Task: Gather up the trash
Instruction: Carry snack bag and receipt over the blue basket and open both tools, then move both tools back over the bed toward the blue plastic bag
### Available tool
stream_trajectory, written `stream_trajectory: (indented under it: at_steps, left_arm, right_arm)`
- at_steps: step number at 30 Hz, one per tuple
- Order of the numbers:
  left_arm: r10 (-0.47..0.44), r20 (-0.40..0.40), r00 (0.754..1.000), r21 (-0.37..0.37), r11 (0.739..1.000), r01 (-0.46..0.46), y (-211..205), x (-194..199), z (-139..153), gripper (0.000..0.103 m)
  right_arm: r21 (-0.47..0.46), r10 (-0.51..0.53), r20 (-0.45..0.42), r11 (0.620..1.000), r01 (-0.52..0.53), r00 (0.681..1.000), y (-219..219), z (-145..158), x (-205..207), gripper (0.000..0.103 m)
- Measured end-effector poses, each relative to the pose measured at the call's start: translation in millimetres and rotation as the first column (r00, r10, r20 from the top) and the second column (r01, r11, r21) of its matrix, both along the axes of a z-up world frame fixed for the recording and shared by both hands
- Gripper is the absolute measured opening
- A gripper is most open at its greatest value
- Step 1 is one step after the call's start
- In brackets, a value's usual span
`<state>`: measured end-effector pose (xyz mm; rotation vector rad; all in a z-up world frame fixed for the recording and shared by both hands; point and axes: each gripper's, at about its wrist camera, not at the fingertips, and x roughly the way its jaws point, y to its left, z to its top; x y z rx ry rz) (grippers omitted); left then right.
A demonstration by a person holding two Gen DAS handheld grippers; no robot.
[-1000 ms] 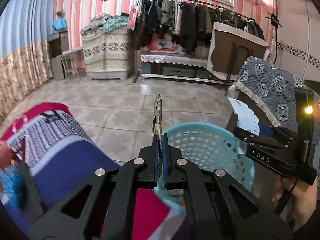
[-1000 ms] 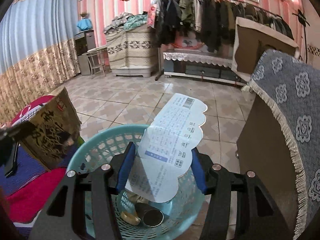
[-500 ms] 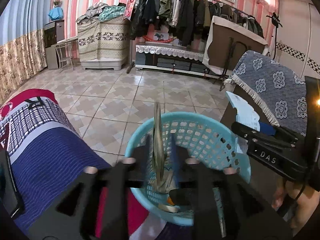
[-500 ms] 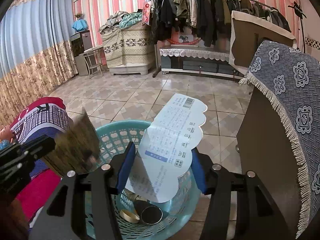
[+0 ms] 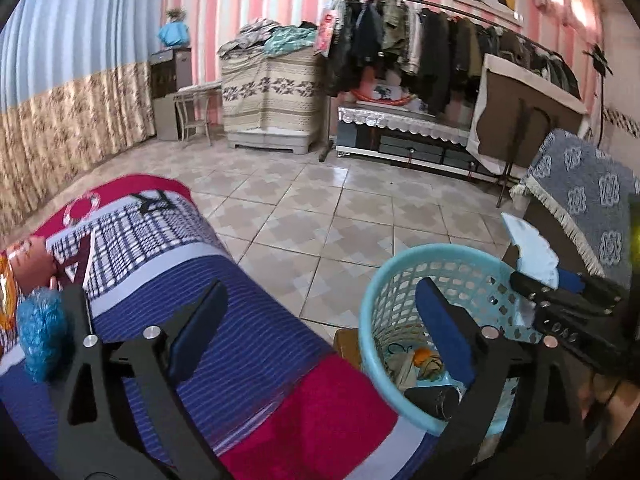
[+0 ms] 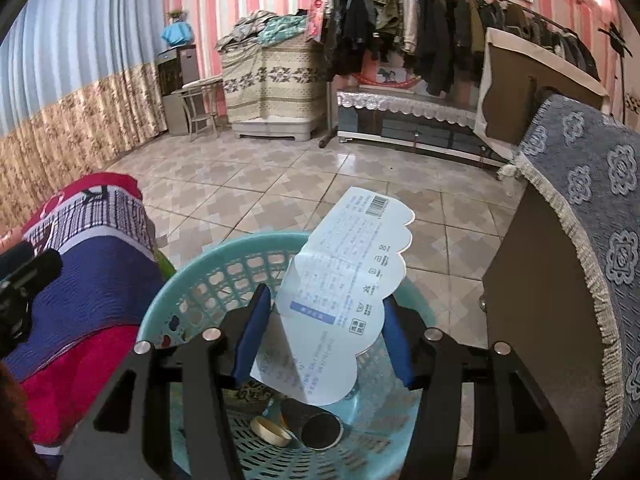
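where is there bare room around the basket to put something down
Bare tiled floor stretches from the teal basket back to the clothes rack. The striped bedspread left of the basket has open fabric too. It is crowded inside the basket, and the cloth-covered cabinet crowds its right side.

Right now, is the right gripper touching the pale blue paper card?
Touching: the right wrist view shows the right gripper with both blue pads against the edges of the paper card, above the basket.
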<state>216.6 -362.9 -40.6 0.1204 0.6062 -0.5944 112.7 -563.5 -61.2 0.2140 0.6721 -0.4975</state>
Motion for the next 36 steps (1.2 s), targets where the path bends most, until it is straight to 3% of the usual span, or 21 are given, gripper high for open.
stream_trajectory:
  at_steps: [4,8,12,14,20,30,36]
  left_arm:
    - [0.032,0.001,0.999,-0.001,0.999,-0.032,17,7,6,0.094]
    - [0.063,0.016,0.998,-0.004,0.998,-0.063,32,5,11,0.097]
    - [0.096,0.025,0.995,-0.012,0.995,-0.095,53,1,17,0.097]
    - [0.106,0.041,0.993,-0.016,0.994,-0.106,63,-3,22,0.097]
    - [0.145,0.087,0.986,-0.004,0.989,-0.145,96,-18,31,0.097]
    - [0.293,0.118,0.949,-0.009,0.956,-0.294,184,-36,42,0.097]
    - [0.389,0.102,0.916,-0.014,0.921,-0.390,246,-44,42,0.097]
  right_arm:
    - [-0.016,0.017,-0.012,1.000,-0.017,1.000,10,-1,9,0.054]
    - [-0.027,0.018,-0.012,0.999,-0.018,1.000,14,2,12,0.072]
    - [-0.038,0.024,-0.009,0.999,-0.025,1.000,19,5,12,0.076]
    - [-0.046,0.024,-0.010,0.999,-0.025,1.000,24,7,12,0.085]
    - [-0.065,0.066,0.032,0.996,-0.063,0.997,45,22,16,0.094]
    - [-0.121,0.191,0.115,0.977,-0.177,0.975,111,49,30,0.096]
    - [-0.123,0.322,0.132,0.944,-0.307,0.937,168,54,45,0.096]
